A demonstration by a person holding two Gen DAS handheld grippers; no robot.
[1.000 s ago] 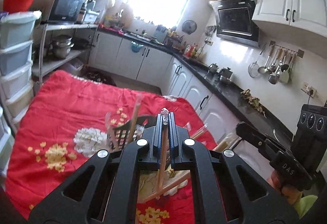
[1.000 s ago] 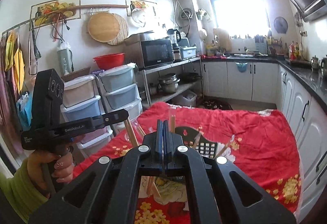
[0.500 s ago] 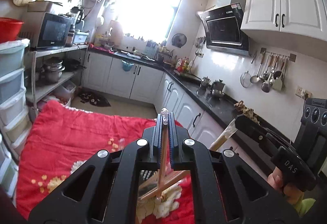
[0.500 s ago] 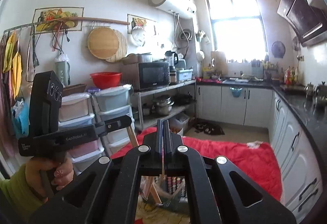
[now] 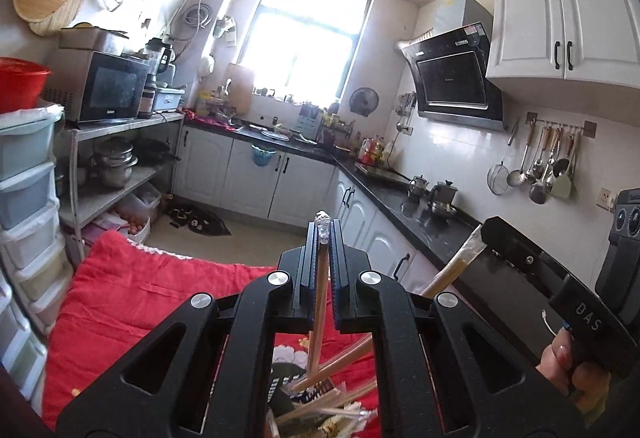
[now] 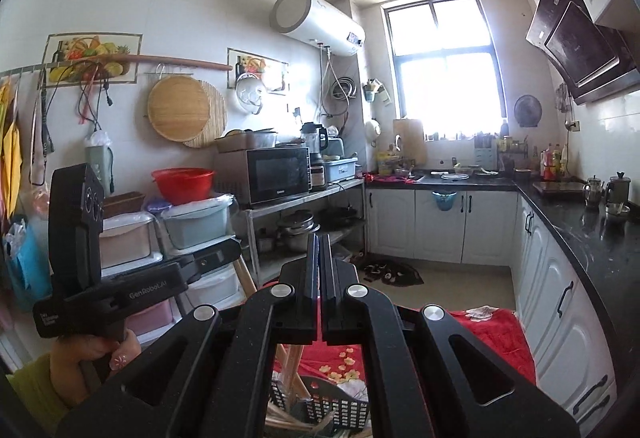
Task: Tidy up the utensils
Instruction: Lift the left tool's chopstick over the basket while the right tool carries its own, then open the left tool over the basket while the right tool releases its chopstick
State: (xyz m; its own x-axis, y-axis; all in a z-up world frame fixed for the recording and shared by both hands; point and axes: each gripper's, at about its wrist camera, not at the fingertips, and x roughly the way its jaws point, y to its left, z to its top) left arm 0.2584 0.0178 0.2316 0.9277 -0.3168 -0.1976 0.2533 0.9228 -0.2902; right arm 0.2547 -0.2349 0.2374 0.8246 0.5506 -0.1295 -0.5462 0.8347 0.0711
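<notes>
Each tongs, left tongs and right tongs, clamps one wrapped chopstick pair, held clear above the basket below for sorting.

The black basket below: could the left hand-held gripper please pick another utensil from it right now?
Probably not: the left hand-held gripper is already shut on a wrapped chopstick, above the black basket.

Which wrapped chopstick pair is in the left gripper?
The upright pair pinched in the left gripper; the slanted pair goes to the right gripper.
</notes>
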